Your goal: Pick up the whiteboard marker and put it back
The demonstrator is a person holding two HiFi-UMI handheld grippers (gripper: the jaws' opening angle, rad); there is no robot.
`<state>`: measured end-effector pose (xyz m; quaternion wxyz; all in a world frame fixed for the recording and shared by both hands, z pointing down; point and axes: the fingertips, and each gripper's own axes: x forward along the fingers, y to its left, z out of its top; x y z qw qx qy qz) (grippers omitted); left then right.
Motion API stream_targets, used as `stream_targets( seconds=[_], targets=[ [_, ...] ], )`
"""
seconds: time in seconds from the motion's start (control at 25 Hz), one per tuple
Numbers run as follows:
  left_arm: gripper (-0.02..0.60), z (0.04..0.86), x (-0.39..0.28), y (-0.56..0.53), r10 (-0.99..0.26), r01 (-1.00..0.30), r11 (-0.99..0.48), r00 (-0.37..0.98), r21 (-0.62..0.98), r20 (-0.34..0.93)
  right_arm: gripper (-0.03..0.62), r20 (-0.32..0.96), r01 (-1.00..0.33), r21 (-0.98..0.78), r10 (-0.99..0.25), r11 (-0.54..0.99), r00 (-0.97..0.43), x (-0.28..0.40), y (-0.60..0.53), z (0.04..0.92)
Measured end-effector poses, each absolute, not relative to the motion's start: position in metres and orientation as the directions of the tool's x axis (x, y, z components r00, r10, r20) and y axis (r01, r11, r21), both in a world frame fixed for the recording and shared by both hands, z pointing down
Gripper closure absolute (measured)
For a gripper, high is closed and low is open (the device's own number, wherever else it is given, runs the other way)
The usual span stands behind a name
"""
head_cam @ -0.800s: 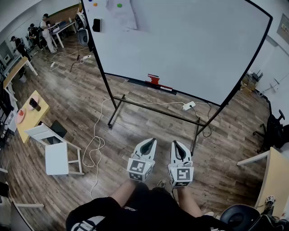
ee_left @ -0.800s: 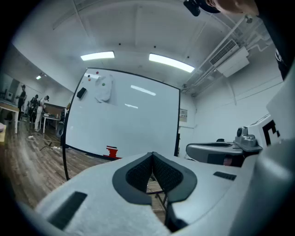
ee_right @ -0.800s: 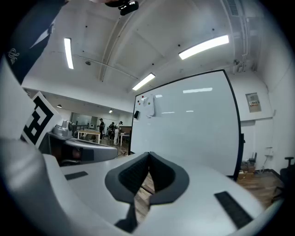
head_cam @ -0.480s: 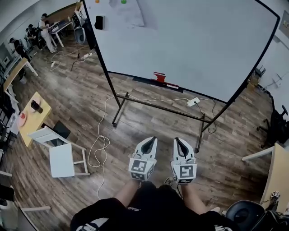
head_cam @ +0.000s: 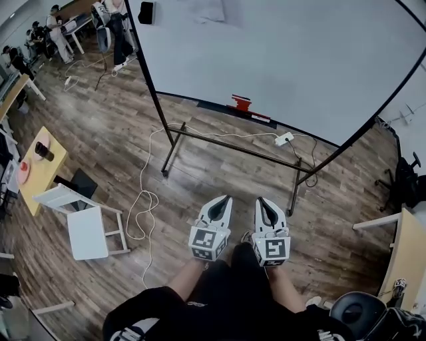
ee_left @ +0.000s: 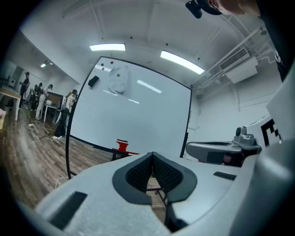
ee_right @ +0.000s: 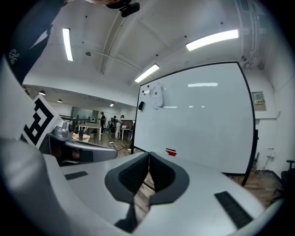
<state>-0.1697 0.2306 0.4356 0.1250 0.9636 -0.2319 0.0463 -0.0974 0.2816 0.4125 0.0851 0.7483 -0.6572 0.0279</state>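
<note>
A large whiteboard (head_cam: 286,60) on a black stand faces me across the wooden floor. On its bottom ledge sits a red object (head_cam: 241,103) with a flat red and white piece beside it; I cannot make out a marker at this distance. The same red object (ee_left: 122,145) shows in the left gripper view, and the red object (ee_right: 171,152) in the right gripper view too. My left gripper (head_cam: 224,199) and right gripper (head_cam: 261,200) are side by side in front of my body, far short of the board. Both are shut and hold nothing, with their pads (ee_left: 140,173) (ee_right: 138,175) pressed together.
A black eraser (head_cam: 146,12) sticks at the board's top left. A white power strip (head_cam: 283,138) and cables lie under the stand. A white chair (head_cam: 86,230) and a yellow table (head_cam: 40,166) stand at the left, and people at desks (head_cam: 53,33) are far left. An office chair (head_cam: 406,180) is at the right.
The board and floor have slid up and nearer in the head view. Both grippers kept their place side by side and stayed shut.
</note>
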Motion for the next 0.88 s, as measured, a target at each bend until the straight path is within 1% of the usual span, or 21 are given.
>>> stream_targets(
  seconds=[0.16, 0.4, 0.64, 0.76, 0.88],
  targets=[
    [0.575, 0.442, -0.155, 0.201, -0.449, -0.473, -0.857, 0.88, 0.204, 0.154, 0.589, 0.175, -0.993, 0.082, -0.98, -0.079, 0.092, -0.081, 0.241, 0.427],
    [0.574, 0.446, -0.134, 0.124, -0.534, -0.563, -0.813, 0.823, 0.148, 0.194, 0.591, 0.141, -0.998, 0.05, -0.99, 0.024, -0.017, -0.047, 0.149, 0.426],
    [0.574, 0.44, -0.053, 0.066, -0.566, -0.598, -0.791, 0.796, 0.132, 0.216, 0.591, 0.139, -0.996, 0.032, -0.987, 0.085, -0.08, 0.035, 0.091, 0.421],
    [0.575, 0.454, -0.014, 0.045, -0.568, -0.611, -0.779, 0.783, 0.14, 0.255, 0.591, 0.19, -0.995, 0.043, -0.978, 0.095, -0.085, 0.084, 0.069, 0.436],
    [0.575, 0.468, 0.017, 0.033, -0.563, -0.618, -0.771, 0.775, 0.156, 0.288, 0.589, 0.262, -0.989, 0.034, -0.956, 0.145, -0.131, 0.117, 0.055, 0.455]
  ],
)
